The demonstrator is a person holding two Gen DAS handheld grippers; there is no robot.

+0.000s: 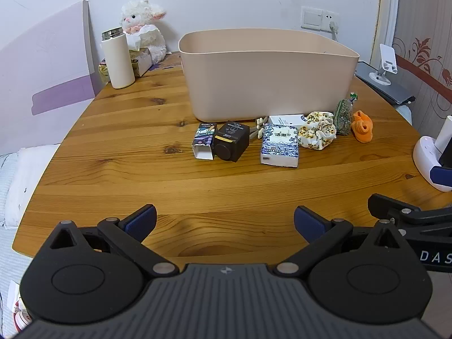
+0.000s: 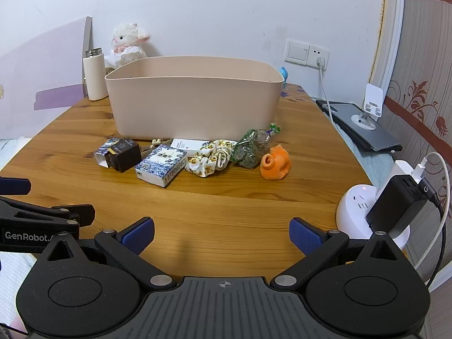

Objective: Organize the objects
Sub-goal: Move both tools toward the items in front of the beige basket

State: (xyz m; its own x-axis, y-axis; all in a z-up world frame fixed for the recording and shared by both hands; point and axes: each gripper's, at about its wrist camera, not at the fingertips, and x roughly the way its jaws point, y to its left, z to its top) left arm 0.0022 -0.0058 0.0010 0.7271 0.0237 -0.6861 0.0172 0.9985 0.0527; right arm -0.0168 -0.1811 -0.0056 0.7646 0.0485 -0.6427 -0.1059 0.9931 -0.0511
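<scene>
A beige plastic bin (image 1: 268,79) (image 2: 195,99) stands at the back of the wooden table (image 1: 113,169) (image 2: 226,212). In front of it lies a row of small items: a cartoon-print box (image 1: 204,140), a black box (image 1: 231,141) (image 2: 124,154), a blue-white tissue pack (image 1: 280,144) (image 2: 161,165), a white box (image 1: 286,119), a floral scrunchie (image 1: 317,134) (image 2: 212,158), a bag of dried herbs (image 1: 343,117) (image 2: 251,148) and an orange toy (image 1: 363,125) (image 2: 275,162). My left gripper (image 1: 225,221) and right gripper (image 2: 221,234) are both open and empty, near the table's front edge.
A white bottle (image 1: 118,59) (image 2: 94,75) and a plush lamb (image 1: 144,28) (image 2: 127,42) stand at the back left. A white power hub with a black charger (image 2: 375,212) sits at the right edge. A phone stand (image 2: 370,110) sits on a dark tablet beyond it.
</scene>
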